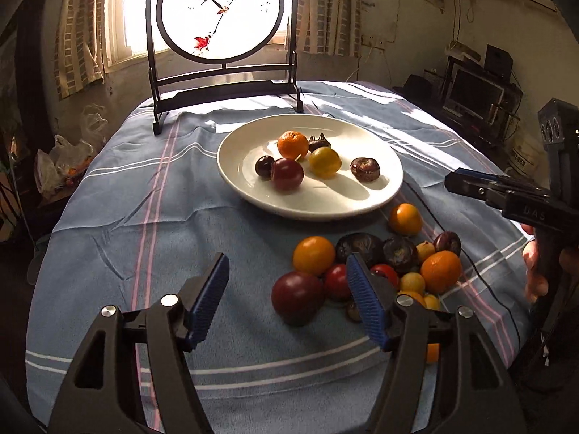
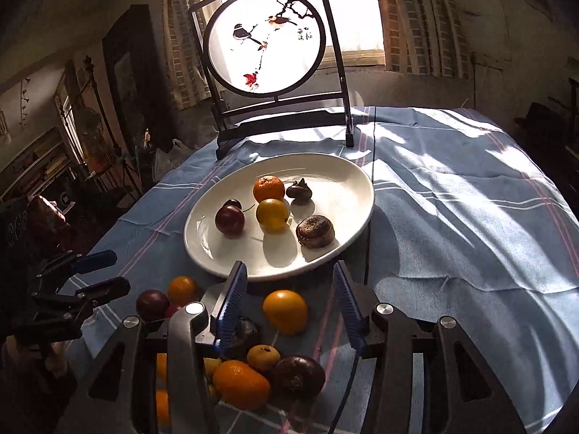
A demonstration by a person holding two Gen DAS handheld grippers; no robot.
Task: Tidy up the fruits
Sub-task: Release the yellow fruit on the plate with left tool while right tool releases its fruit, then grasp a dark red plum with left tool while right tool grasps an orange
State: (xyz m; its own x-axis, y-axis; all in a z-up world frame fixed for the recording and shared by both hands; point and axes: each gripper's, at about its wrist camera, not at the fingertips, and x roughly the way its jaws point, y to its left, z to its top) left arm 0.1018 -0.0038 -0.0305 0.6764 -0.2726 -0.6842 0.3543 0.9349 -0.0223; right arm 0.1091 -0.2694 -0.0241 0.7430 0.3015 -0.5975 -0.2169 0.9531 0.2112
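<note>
A white plate [image 1: 253, 184] [image 2: 347, 184] on the blue cloth holds several fruits: a mandarin [image 1: 292, 143], a yellow fruit [image 1: 325, 161], a dark red plum [image 1: 287, 174] and dark chestnut-like pieces. A pile of loose fruit [image 1: 380, 260] [image 2: 253, 372] lies on the cloth in front of the plate. My left gripper [image 1: 287, 303] is open and empty, just left of the pile above a dark red plum [image 1: 297, 297]. My right gripper [image 2: 289, 311] is open and empty, over an orange-yellow fruit [image 2: 285, 310]. It shows from the side in the left wrist view [image 1: 466, 184].
A dark-framed round bird screen [image 1: 220, 14] [image 2: 267, 41] stands at the table's far edge behind the plate. The blue striped cloth [image 1: 144, 217] [image 2: 470, 217] covers the round table. Furniture and bags surround the table.
</note>
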